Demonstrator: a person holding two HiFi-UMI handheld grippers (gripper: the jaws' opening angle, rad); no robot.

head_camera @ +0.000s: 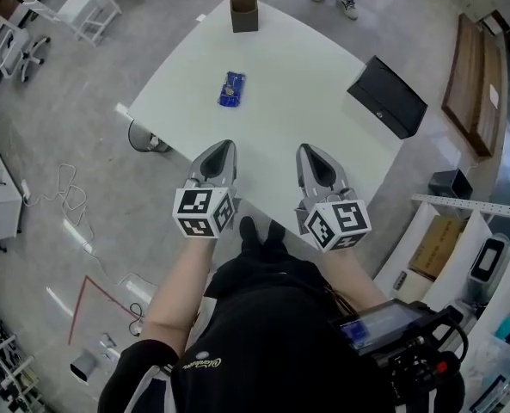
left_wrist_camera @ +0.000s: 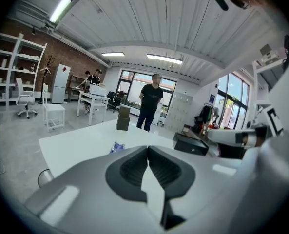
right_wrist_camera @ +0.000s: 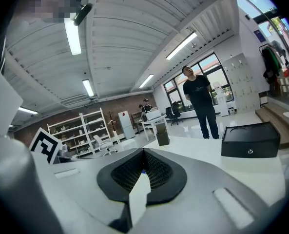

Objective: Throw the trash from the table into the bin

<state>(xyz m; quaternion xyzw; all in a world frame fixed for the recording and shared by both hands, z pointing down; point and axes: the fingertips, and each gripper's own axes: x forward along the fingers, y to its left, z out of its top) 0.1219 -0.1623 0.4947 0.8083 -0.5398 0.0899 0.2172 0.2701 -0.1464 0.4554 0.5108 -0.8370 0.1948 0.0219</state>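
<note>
Left gripper (head_camera: pixel 224 147) and right gripper (head_camera: pixel 310 150) are hovering mid-frame, clenched, empty. Blue wrapper (head_camera: pixel 231 89) is lying upper centre on table (head_camera: pixel 298 67).

Smooth matt table (head_camera: pixel 306 101), glossy plastic wrapper (head_camera: pixel 231 89)

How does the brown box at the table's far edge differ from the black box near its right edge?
The brown box stands tall and narrow with its top open; the black box lies low and wide with a flat, closed top. The brown box is plain cardboard-coloured; the black box shows a small round fitting on its front. Both sit on the white table, apart from the blue wrapper.
</note>
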